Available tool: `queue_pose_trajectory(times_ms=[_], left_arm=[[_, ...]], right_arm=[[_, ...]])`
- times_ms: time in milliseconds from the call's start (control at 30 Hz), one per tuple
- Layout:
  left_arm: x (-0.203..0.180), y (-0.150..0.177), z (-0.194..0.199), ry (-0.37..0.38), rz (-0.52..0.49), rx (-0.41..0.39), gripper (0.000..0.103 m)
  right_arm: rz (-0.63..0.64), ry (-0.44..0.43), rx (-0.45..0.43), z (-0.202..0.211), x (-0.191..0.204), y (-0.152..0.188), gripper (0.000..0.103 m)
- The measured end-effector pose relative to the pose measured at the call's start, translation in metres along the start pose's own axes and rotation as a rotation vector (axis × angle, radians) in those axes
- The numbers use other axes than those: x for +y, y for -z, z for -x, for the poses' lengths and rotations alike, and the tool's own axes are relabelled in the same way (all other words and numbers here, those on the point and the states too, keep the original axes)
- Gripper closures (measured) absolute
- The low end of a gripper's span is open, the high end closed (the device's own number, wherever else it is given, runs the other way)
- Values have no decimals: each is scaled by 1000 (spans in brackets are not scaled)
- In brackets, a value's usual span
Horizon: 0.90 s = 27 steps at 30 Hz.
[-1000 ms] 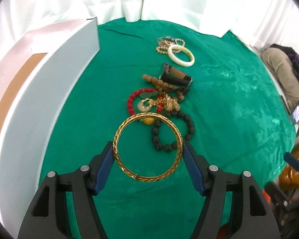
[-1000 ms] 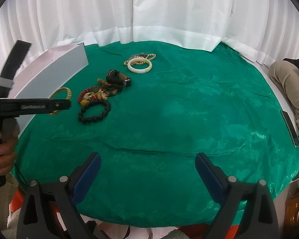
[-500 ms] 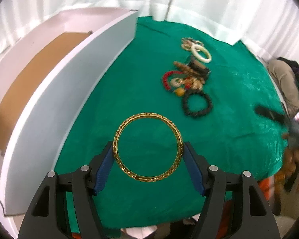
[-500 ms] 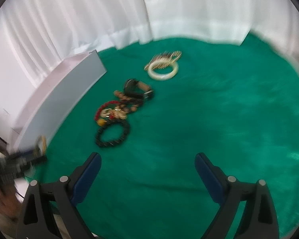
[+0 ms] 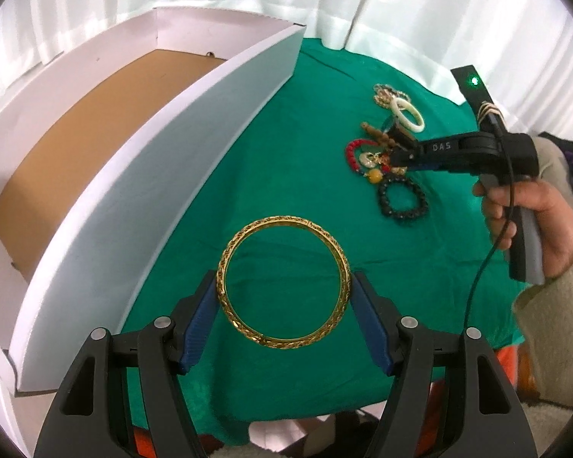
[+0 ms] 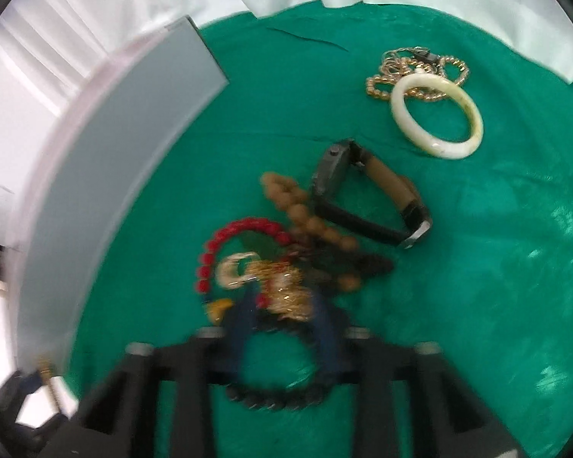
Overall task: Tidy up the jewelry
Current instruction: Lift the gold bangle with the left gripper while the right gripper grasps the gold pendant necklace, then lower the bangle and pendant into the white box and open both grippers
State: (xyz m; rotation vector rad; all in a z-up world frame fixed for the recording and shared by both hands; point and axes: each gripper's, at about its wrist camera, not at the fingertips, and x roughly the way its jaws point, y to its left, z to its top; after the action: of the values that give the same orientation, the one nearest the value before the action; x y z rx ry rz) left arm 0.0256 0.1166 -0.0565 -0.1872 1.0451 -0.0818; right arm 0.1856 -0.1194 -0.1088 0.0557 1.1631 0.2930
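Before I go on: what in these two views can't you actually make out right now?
- Right wrist view: motion blur; whether the right gripper, whose jaws have just been closing, has pinched the gold charm cluster is unclear.
- Left wrist view: the right gripper's body covers that cluster.
- Left wrist view: the white box near wall hides part of its floor.
- Right wrist view: the gold bangle in the left gripper shows only as a blurred sliver at the edge.

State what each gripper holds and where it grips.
Left gripper holds the gold bangle by opposite outer edges. Right gripper has just been closing around gold jewelry; grip unclear.
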Motion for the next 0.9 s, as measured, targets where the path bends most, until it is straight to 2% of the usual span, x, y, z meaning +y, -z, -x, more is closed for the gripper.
queue_pose_trajectory(times_ms=[133,267,567,667,733,900], left_arm=[[5,-1,10,11,11,-14,34],[7,-9,25,23,24,-36,34],[32,-27,85,42,75,-131,34],[54,-35,100,12,114,-160,34],[72,-41,109,-35,142,-186,34],[116,-56,112,-141,203,-195,34]], right_arm=[[10,-42,-13,22,4,0,82],[50,-107,-65,75,19,0,86],[175,-204,-155,154,75,-10,86],[227,-258,-184,173,106,-11,86],[297,-285,-185,180,132,-12,86],[366,-368,-183,170,199,-29,86]])
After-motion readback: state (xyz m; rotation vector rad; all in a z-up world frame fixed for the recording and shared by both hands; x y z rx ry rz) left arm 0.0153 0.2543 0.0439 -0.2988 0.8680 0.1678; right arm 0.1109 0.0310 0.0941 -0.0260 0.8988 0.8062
